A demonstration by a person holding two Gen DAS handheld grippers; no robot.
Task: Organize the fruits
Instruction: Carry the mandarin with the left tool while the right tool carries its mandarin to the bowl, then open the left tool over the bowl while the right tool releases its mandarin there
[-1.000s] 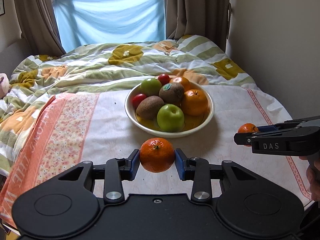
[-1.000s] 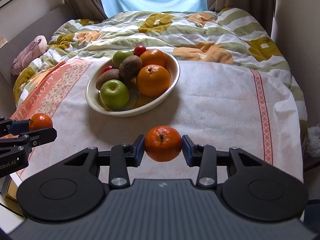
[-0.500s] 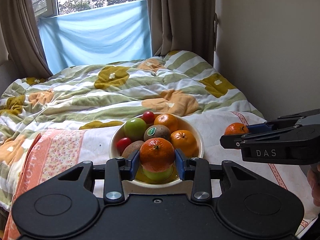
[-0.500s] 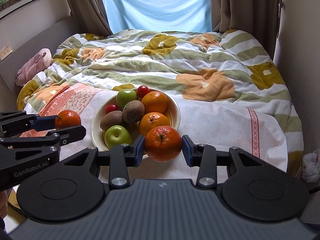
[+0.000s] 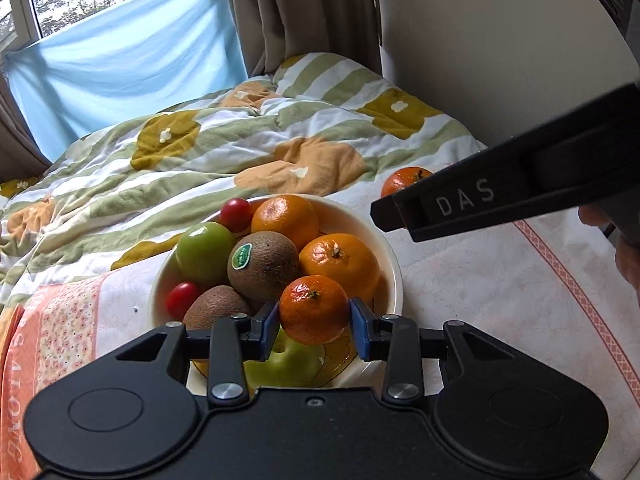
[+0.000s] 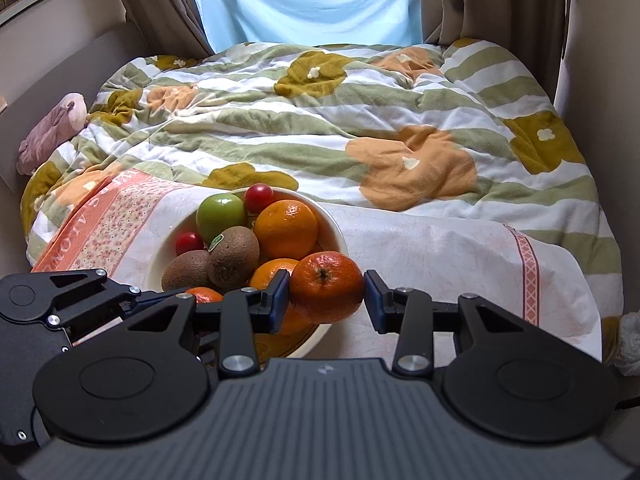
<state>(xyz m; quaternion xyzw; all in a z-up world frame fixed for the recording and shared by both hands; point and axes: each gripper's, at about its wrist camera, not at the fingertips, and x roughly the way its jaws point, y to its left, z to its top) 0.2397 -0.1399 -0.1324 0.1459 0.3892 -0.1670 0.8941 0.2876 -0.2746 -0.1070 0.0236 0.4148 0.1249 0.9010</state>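
Note:
A cream bowl on the bed holds oranges, green apples, kiwis and small red fruits. My left gripper is shut on a small tangerine and holds it over the bowl's near side, above a green apple. My right gripper is shut on another tangerine and holds it above the bowl's near right rim. The right gripper also shows in the left wrist view, to the right of the bowl. The left gripper lies low left in the right wrist view.
The bowl stands on a white cloth with a pink patterned border, over a striped flowered quilt. A wall runs along the right. A pink soft toy lies far left. Curtains and a window are behind.
Both grippers have moved forward and over the bowl, each still holding its tangerine. The right gripper has come closer to the left one.

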